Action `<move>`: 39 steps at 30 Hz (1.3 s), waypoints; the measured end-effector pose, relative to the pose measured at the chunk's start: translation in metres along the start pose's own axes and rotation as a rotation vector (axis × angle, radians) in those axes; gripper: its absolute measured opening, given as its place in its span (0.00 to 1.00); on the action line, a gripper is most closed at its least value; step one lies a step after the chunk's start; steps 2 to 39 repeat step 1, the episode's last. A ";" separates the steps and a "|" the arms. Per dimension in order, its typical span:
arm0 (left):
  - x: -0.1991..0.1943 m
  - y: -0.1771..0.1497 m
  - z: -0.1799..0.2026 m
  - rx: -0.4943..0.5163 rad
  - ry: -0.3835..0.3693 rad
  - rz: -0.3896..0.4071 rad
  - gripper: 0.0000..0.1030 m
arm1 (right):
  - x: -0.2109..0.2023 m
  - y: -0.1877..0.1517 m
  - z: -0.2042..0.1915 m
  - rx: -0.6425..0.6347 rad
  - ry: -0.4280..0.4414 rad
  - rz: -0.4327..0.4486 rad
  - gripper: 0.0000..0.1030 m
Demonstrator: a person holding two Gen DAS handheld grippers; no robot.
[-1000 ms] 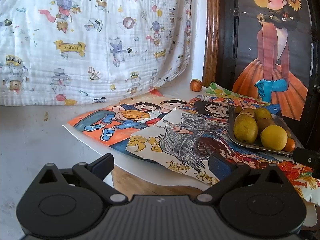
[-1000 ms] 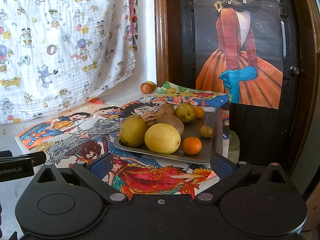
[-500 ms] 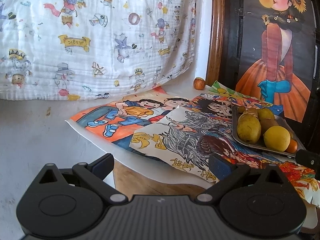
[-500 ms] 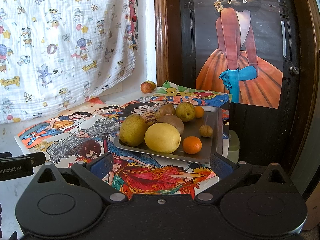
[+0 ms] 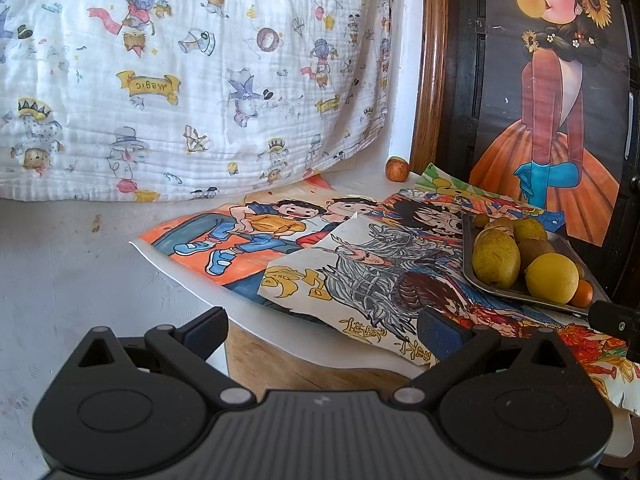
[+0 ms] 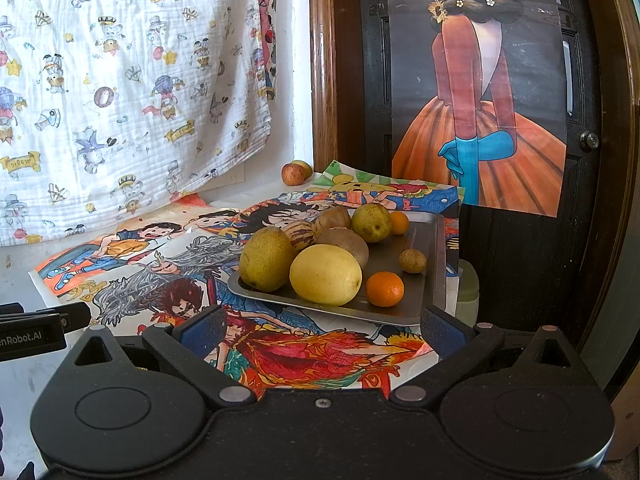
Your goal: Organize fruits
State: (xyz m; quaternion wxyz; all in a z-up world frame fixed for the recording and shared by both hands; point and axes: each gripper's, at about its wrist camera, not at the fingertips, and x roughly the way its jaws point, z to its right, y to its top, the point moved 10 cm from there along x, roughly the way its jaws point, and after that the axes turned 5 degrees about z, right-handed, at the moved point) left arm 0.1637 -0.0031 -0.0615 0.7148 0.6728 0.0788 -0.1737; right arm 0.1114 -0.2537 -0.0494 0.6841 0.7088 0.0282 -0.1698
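A metal tray [image 6: 430,248] on the poster-covered table holds several fruits: a big yellow lemon [image 6: 325,274], a green-yellow pear [image 6: 266,258], a small orange [image 6: 385,289] and others behind. The tray also shows at the right of the left wrist view [image 5: 467,240]. A small red apple [image 6: 292,174] lies apart at the back by the wall, also seen in the left wrist view [image 5: 397,169]. My right gripper [image 6: 320,330] is open and empty, just in front of the tray. My left gripper [image 5: 322,330] is open and empty, off the table's left front edge.
Colourful drawings [image 5: 280,240] cover the tabletop. A printed white cloth [image 5: 180,80] hangs on the wall behind. A dark door with a girl poster [image 6: 480,120] stands to the right. A wooden table edge [image 5: 300,364] lies under my left gripper.
My left gripper has drawn back and to the left, so the tray sits further right in its view. My right gripper has barely moved.
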 end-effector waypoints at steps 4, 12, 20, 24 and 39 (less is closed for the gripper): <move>0.000 0.000 0.000 0.000 0.000 0.000 1.00 | 0.000 0.000 0.000 0.000 0.000 0.000 1.00; 0.000 0.000 0.000 0.000 0.000 0.000 1.00 | 0.000 0.000 0.000 0.000 0.000 0.000 1.00; 0.000 0.000 0.000 0.000 0.000 0.000 1.00 | 0.000 0.000 0.000 0.000 0.000 0.000 1.00; 0.000 0.000 0.000 0.000 0.000 0.000 1.00 | 0.000 0.000 0.000 0.000 0.000 0.000 1.00; 0.000 0.000 0.000 0.000 0.000 0.000 1.00 | 0.000 0.000 0.000 0.000 0.000 0.000 1.00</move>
